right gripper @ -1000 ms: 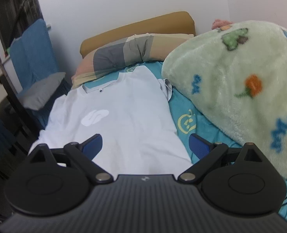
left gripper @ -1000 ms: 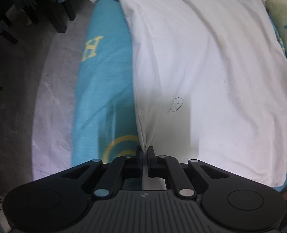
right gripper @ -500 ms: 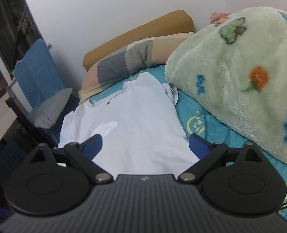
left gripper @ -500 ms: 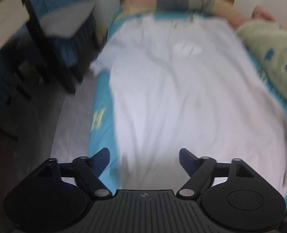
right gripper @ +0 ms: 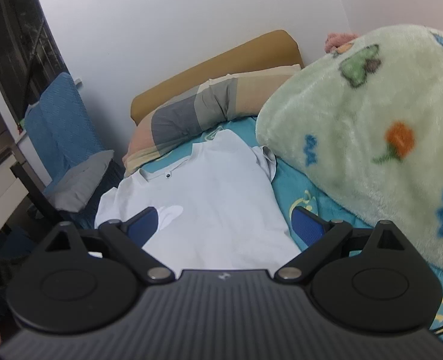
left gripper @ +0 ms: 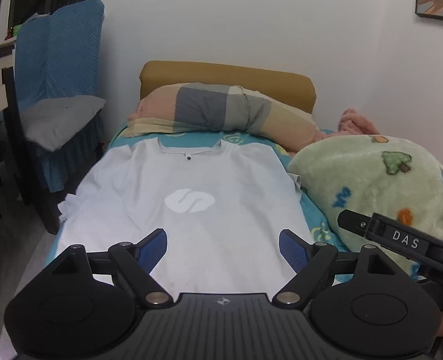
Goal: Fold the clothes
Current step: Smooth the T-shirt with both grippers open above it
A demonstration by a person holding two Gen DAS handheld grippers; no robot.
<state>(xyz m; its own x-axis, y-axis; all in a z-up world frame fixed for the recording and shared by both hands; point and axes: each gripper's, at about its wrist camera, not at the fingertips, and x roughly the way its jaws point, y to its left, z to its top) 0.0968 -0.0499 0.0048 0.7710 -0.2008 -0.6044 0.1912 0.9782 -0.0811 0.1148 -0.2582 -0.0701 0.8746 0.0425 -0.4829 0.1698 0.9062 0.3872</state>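
Both grippers hang tilted down over the near end of the bed. The left gripper (left gripper: 223,247) has its jaws spread, nothing between them, and so does the right gripper (right gripper: 224,225). The white shirt (left gripper: 188,210) lies flat just ahead of both, collar farthest away.

White T-shirt (left gripper: 191,210) flat on bed

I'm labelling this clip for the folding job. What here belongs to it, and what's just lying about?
In the job:
white T-shirt, spread flat on the bed
left gripper, jaws open, empty
right gripper, jaws open, empty

Lying about:
green fleece blanket
patchwork pillow
chair
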